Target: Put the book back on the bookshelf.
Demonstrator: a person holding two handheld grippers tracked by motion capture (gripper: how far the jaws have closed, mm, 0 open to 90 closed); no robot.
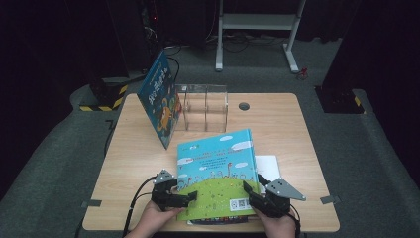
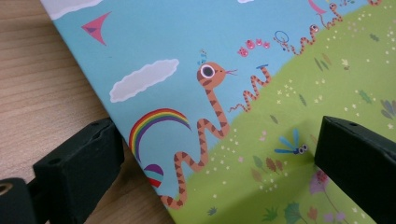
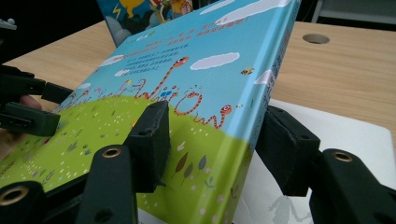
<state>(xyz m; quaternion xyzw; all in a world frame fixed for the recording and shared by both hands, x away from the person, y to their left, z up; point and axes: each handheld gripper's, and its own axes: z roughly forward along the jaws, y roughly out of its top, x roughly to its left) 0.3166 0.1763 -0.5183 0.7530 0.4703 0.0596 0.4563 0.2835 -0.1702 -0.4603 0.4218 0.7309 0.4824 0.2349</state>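
The snake picture book (image 1: 218, 173) lay near the front edge of the table (image 1: 292, 129), on top of a white book (image 1: 270, 164), its right side tipped up. The right gripper (image 1: 252, 191) pinched that raised spine edge (image 3: 261, 107), 1 jaw on the cover and 1 under the spine. The left gripper (image 1: 190, 196) stood wide, its jaws (image 2: 79, 163) straddling the book's left front edge without pressing it.

The book looked a stiff hardback with a glossy cover, fairly weighty and likely slippery. It probably needed a grip across its thickness at the spine, deep in the pads. Another book (image 1: 158, 99) leaned against the clear rack (image 1: 205, 106) towards the back left corner.
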